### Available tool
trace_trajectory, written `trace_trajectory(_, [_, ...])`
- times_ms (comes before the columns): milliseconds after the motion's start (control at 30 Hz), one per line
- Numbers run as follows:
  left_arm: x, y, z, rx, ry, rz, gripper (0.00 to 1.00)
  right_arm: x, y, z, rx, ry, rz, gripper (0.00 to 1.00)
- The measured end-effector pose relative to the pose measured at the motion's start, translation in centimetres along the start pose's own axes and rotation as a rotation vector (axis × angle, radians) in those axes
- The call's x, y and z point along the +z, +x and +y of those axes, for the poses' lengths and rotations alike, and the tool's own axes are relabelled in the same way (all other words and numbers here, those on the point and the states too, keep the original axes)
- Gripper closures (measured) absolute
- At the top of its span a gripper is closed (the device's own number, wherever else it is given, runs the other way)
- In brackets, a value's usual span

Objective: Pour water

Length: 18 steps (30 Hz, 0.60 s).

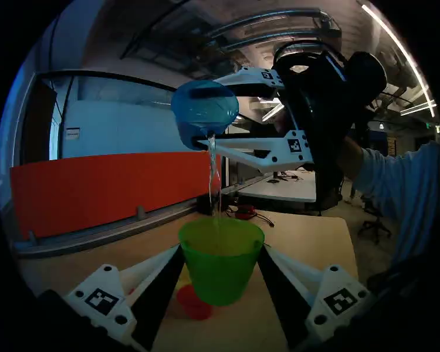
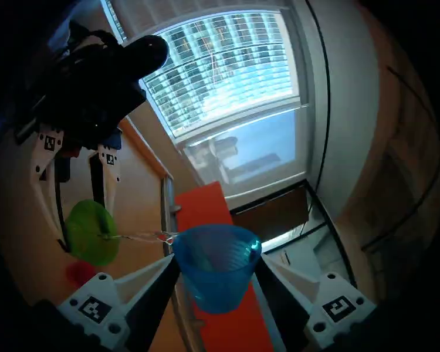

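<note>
The left gripper [image 1: 221,261] grips the green cup [image 1: 221,276] upright between both fingers. Above the green cup, the right gripper [image 1: 211,111] clamps the blue cup [image 1: 204,108] tipped over, and a thin water stream [image 1: 212,176] falls into the green cup. Pouring seems midway: emptying and righting the blue cup remain, though I cannot tell how much water is left.
</note>
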<state>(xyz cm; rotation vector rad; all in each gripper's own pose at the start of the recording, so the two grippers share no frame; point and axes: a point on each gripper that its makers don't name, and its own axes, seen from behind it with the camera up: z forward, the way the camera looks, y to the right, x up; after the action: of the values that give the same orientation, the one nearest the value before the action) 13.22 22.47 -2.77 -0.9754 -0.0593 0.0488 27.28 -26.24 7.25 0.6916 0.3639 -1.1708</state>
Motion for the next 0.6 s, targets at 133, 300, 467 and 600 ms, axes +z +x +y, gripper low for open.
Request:
trace_trajectory(133, [0.1, 0.1, 0.1, -0.002, -0.004, 0.000, 0.15, -0.2, 0.2, 0.7, -0.009, -0.013, 0.005, 0.12])
trace_trajectory(300, [0.3, 0.2, 0.4, -0.001, -0.010, 0.003, 0.15, -0.4, 0.1, 1.3, -0.029, -0.025, 0.004, 0.12])
trace_trajectory(467, [0.4, 0.3, 0.5, 0.003, -0.011, 0.001, 0.15, -0.6, 0.1, 1.9, -0.054, -0.037, 0.004, 0.12])
trace_trajectory(600, [0.5, 0.3, 0.5, 0.003, -0.012, 0.002, 0.15, -0.6, 0.2, 2.3, -0.074, -0.048, 0.005, 0.12])
